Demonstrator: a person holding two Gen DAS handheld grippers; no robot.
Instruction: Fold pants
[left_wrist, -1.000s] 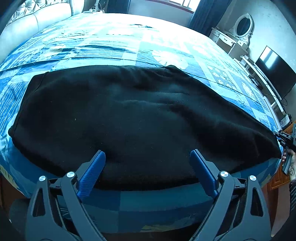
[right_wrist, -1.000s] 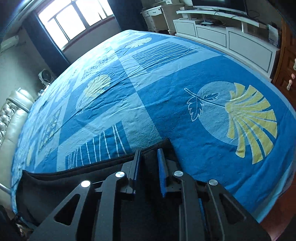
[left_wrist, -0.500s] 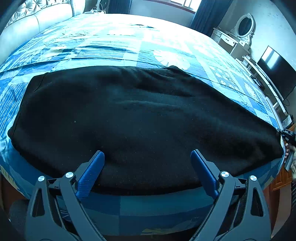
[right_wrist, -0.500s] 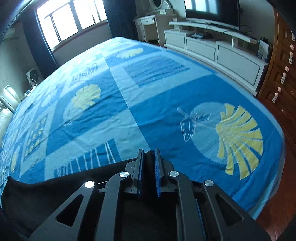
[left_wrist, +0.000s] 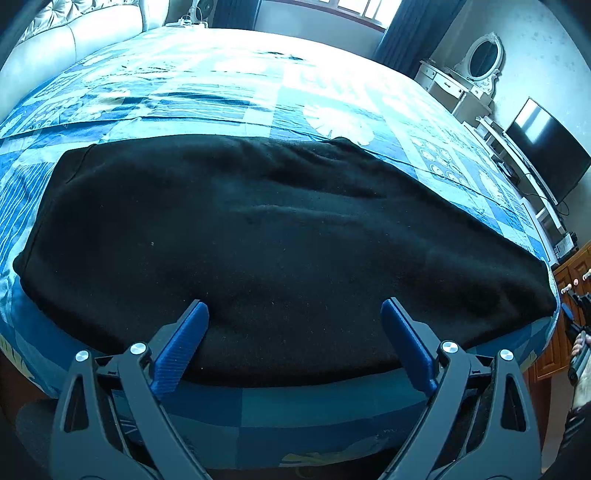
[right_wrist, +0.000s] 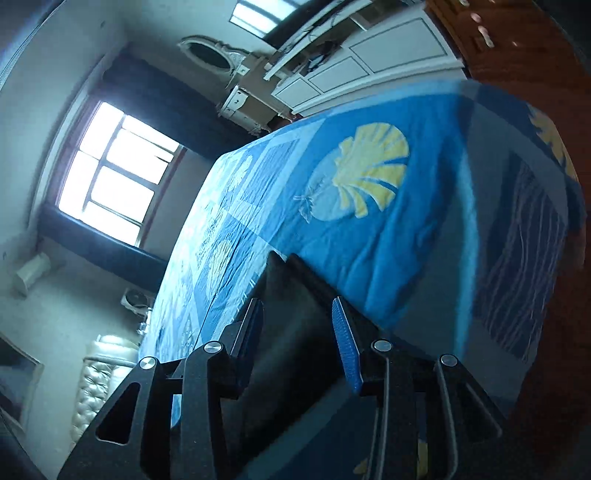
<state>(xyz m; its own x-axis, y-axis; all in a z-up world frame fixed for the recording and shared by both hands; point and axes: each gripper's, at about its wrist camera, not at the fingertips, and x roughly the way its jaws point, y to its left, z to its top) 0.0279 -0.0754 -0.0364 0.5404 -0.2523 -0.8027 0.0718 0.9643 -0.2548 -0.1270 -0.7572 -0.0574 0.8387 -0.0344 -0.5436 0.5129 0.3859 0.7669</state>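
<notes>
Between my left gripper's (left_wrist: 291, 339) wide-spread fingers, the black pants (left_wrist: 258, 240) lie flat on the bed (left_wrist: 332, 92), soft, limp fleece best pinched at a hem, while my right gripper (right_wrist: 297, 332) is opening off their far end.

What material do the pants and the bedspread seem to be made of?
Pants: probably fleece or a thick knit; matte black, fuzzy, with specks of lint. Bedspread: likely a smooth woven fabric, perhaps cotton or satin; printed blue, slight sheen, fine creases.
</notes>
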